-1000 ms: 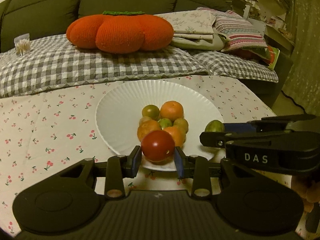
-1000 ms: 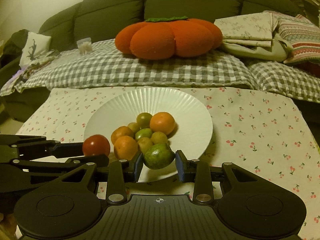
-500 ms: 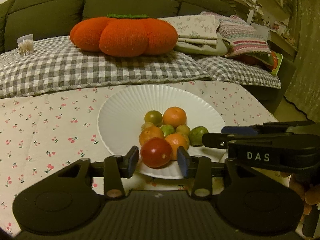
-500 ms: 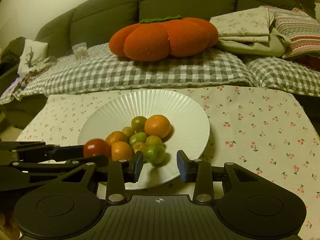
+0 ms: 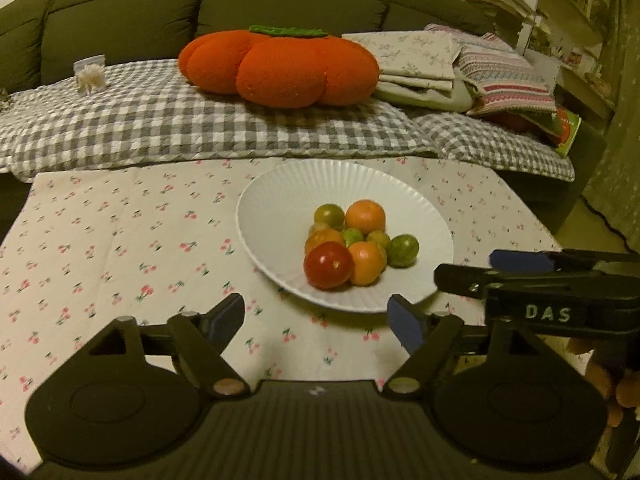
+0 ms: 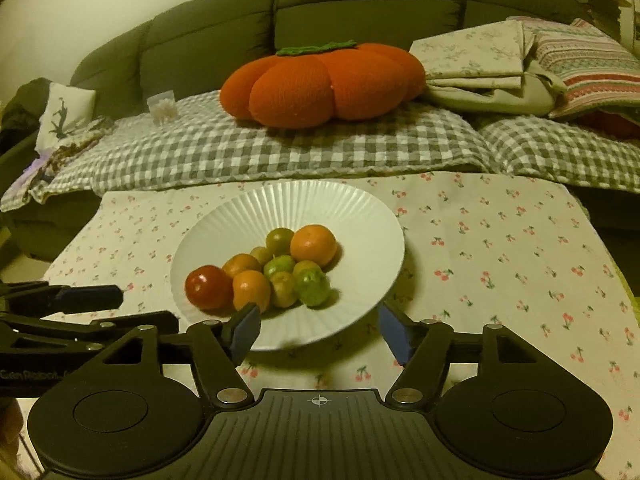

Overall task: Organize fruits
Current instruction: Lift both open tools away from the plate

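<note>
The left gripper (image 5: 316, 318) was held with its fingers spread wide and nothing between them. The right gripper (image 6: 320, 330) sat just beside it, fingers equally wide apart and empty.

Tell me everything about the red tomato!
The red tomato is round, smooth and shiny, with small bright glints on its skin. It sits on the white ribbed plate, at the near edge of the fruit pile, pressed against an orange fruit. Nothing holds it: the left gripper is open and apart from it.
</note>
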The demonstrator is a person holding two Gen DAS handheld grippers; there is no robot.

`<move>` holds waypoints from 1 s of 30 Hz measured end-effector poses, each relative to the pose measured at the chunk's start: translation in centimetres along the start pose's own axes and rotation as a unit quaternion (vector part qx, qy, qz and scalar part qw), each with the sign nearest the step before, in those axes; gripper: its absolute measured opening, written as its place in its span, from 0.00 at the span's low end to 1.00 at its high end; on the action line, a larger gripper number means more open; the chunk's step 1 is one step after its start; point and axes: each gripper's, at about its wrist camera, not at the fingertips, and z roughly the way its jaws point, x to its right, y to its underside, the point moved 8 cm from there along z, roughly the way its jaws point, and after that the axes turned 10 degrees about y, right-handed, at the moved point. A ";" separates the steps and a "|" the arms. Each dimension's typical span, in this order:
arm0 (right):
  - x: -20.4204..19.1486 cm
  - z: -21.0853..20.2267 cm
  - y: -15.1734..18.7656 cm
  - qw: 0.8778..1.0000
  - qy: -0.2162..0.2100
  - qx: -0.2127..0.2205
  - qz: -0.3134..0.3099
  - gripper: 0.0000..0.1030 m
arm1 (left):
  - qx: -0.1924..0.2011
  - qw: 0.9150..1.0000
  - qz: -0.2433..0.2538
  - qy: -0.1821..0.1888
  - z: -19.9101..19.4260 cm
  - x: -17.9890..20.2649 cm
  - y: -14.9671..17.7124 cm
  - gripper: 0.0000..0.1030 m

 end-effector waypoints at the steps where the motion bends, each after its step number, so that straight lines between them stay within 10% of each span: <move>1: 0.0 -0.4 0.1 1.000 0.001 0.001 0.002 0.67 | -0.002 1.000 -0.003 -0.003 -0.3 0.0 0.1 0.77; 30: -0.3 -6.8 2.5 0.997 0.068 -0.026 -0.010 0.94 | -0.034 0.996 -0.020 -0.086 -4.8 0.3 2.5 0.99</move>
